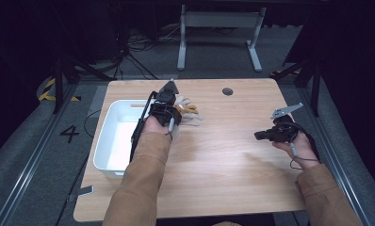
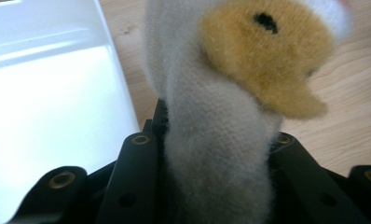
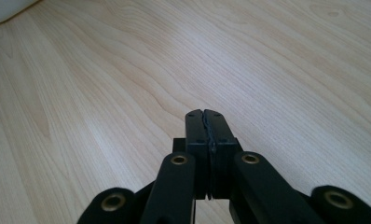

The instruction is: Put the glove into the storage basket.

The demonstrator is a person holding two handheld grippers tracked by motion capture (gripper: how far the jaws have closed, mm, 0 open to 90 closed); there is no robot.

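So far my left gripper (image 2: 216, 154) is clamped on the fuzzy cream-and-tan sock (image 2: 230, 93), holding it above the wooden table (image 1: 214, 155) just beside the white bin (image 1: 111, 117). Dropping it in remains, I judge. My right gripper (image 3: 205, 122) hangs pinched closed, empty.

Cream sock (image 2: 211, 154) with mustard patch, white bin (image 1: 111, 136), black claw (image 3: 206, 122)

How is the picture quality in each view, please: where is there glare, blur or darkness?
High view: the room around the table is dark, the wood evenly lit. Left gripper view: the white bin glares, nearly washed out, and the plush toy clamped in the left gripper is soft, too close for focus. Right gripper view: the shut right gripper is sharp; a pale sheen crosses the wood grain.
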